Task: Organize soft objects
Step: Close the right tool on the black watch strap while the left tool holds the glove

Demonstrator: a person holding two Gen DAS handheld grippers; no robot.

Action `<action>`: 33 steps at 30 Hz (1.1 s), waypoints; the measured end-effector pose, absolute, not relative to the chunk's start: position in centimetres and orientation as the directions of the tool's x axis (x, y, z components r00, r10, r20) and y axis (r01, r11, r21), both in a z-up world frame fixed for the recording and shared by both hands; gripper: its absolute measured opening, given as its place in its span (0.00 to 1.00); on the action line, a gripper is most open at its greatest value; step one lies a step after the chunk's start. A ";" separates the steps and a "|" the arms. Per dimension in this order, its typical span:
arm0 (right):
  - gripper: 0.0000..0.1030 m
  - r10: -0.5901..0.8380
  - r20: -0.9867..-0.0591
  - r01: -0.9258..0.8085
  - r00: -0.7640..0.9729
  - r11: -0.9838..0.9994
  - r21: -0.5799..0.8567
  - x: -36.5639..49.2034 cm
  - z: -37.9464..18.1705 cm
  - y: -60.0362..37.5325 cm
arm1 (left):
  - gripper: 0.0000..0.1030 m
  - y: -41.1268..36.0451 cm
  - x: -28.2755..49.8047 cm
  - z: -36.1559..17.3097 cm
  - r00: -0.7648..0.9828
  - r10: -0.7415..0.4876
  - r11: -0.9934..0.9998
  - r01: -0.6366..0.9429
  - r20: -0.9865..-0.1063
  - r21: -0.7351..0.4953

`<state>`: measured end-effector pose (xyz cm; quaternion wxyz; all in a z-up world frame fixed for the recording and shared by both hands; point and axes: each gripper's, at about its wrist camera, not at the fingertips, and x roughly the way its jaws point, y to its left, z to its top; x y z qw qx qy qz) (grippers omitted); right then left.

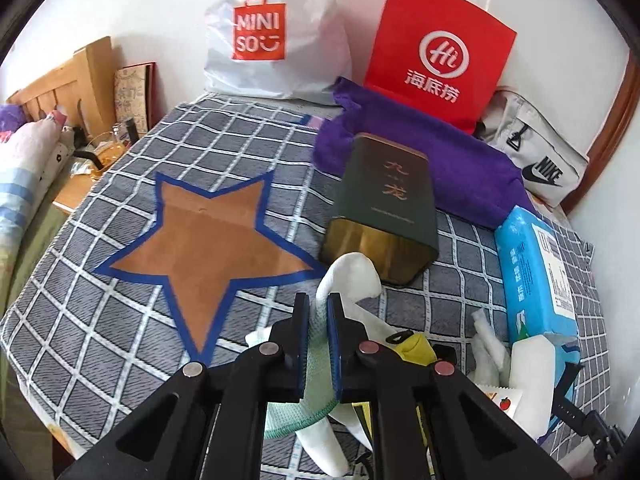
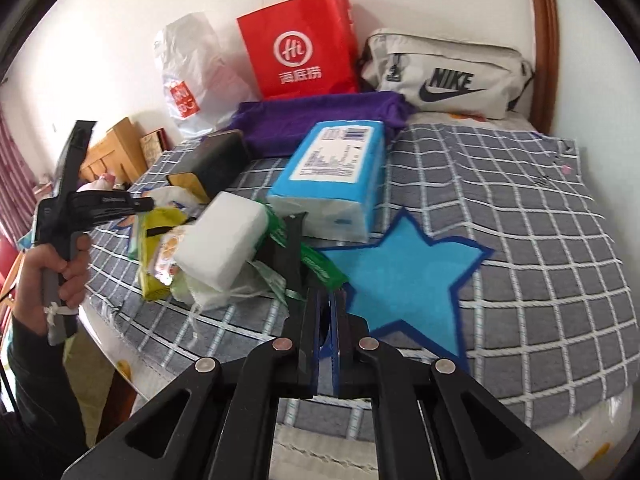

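My left gripper (image 1: 318, 304) is shut on a white sock with a green cuff (image 1: 347, 280), held just above the checked blanket (image 1: 80, 320), right of the brown star patch (image 1: 208, 236). My right gripper (image 2: 327, 294) is shut, with a black strap-like thing (image 2: 290, 248) rising in front of the left finger; I cannot tell whether it is gripped. It is at the left edge of the blue star patch (image 2: 404, 276). A pile of soft things lies left of it: a white tissue block (image 2: 222, 240), a yellow pouch (image 2: 154, 240), green wrappers (image 2: 320, 264). The left gripper also shows in the right wrist view (image 2: 132, 204).
A dark tin box (image 1: 384, 208), a purple towel (image 1: 460, 164), a blue tissue pack (image 1: 536, 272), a red paper bag (image 1: 436, 52), a white Miniso bag (image 1: 272, 36) and a grey Nike bag (image 1: 536, 160) lie further back. The bed's left edge drops to a wooden bedside table (image 1: 80, 188).
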<state>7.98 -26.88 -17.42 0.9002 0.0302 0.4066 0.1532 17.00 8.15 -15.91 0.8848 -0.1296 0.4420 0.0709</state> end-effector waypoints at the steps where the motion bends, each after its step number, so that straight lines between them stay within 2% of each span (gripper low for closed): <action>1: 0.04 0.290 -0.729 -0.242 0.620 0.955 0.173 7.9 -17.7 -27.3 | 0.09 8.5 16.8 -15.8 0.601 0.015 0.954 -0.247 -0.799 -0.168; 7: 0.05 0.251 -0.783 -0.220 0.570 0.964 0.149 7.7 -20.3 -28.0 | 0.09 9.3 16.0 -15.8 0.591 0.044 0.955 -0.261 -0.806 -0.139; 11: 0.11 0.234 -0.806 -0.242 0.544 0.963 0.117 7.9 -21.4 -26.9 | 0.09 9.2 15.9 -16.6 0.574 0.036 0.957 -0.257 -0.818 -0.138; 15: 0.48 0.251 -0.802 -0.258 0.543 0.958 0.125 8.5 -21.6 -26.5 | 0.09 9.3 16.1 -17.1 0.564 0.026 0.958 -0.250 -0.826 -0.140; 25: 0.44 0.202 -0.814 -0.415 0.545 0.909 -0.053 9.2 -22.7 -23.2 | 0.09 9.8 16.0 -17.7 0.557 -0.001 0.957 -0.241 -0.830 -0.163; 33: 0.44 0.330 -0.789 -0.337 0.519 0.927 0.166 10.9 -21.9 -24.3 | 0.09 9.6 16.3 -18.3 0.550 -0.008 0.956 -0.242 -0.835 -0.168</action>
